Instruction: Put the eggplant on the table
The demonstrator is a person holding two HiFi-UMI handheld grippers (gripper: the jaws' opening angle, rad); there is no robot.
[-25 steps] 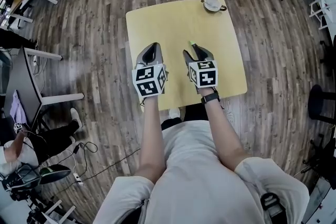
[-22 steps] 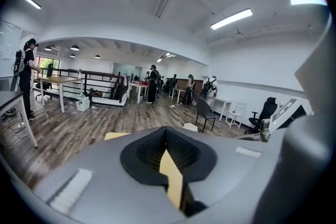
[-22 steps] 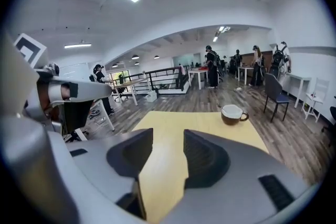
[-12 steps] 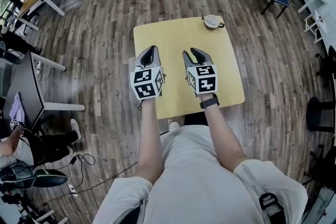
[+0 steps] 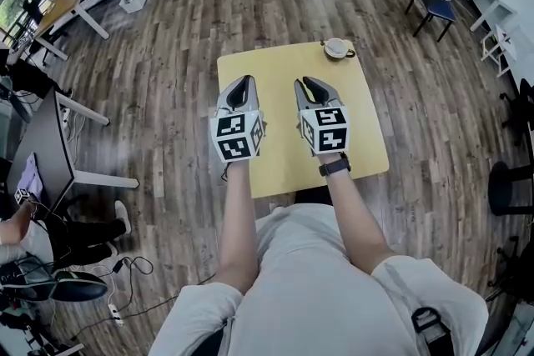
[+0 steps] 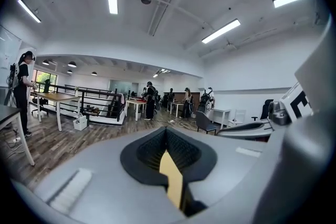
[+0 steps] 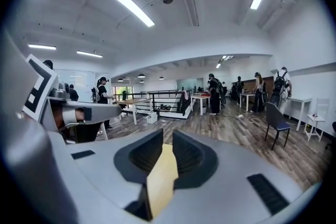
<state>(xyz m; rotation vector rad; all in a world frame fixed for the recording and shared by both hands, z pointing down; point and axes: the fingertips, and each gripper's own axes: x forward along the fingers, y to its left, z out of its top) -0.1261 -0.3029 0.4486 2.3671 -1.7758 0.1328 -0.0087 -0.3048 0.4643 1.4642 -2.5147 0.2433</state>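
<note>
One cup (image 5: 338,48) | contents unclear | table (image 5: 359,121) near edge partly behind forearms (image 5: 238,213)

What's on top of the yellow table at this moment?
Only a small round cup at the table's far right corner shows. The left gripper and right gripper, whose empty jaws have just been closing, hide the tabletop beneath them; no eggplant is visible.

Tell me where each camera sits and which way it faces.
Head view: on the person's head, facing steeply down at the yellow table; both forearms, left gripper and right gripper show.
Left gripper view: on that gripper, facing level across the office floor; its jaws meet.
Right gripper view: likewise; its jaws, just closing, are narrowly apart and empty.
Shared: each gripper view catches the other gripper at its edge.
</note>
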